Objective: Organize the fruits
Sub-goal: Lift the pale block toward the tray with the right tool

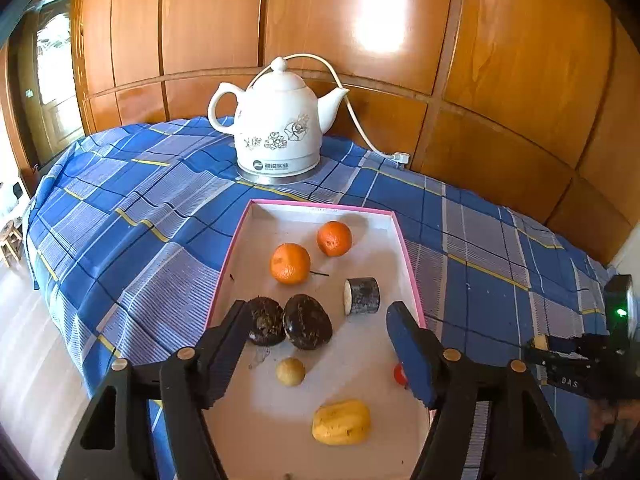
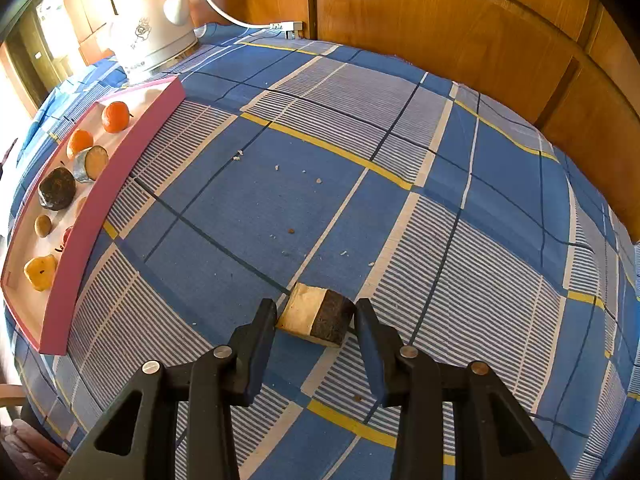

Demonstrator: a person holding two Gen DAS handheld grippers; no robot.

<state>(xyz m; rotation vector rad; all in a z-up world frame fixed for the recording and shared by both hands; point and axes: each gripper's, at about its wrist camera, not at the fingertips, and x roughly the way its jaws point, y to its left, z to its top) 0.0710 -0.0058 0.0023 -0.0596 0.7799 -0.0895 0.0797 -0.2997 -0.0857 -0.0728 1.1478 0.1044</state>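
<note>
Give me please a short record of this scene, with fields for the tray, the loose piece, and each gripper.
tray: pink rim, on the checked cloth, holds two oranges and other fruits
loose piece: on the cloth, outside the tray
right gripper: open, one finger on each side of the loose piece
left gripper: open, over the tray
kettle: behind the tray

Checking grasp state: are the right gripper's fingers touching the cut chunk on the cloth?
Cannot tell. Right wrist view shows the chunk between the open right gripper fingers; left side looks flush, but no clear contact or gap.

White floral kettle [image 1: 279,120] on blue plaid cloth [image 1: 132,208]; white cord [image 1: 352,112] trailing to plug [image 1: 401,157].
</note>
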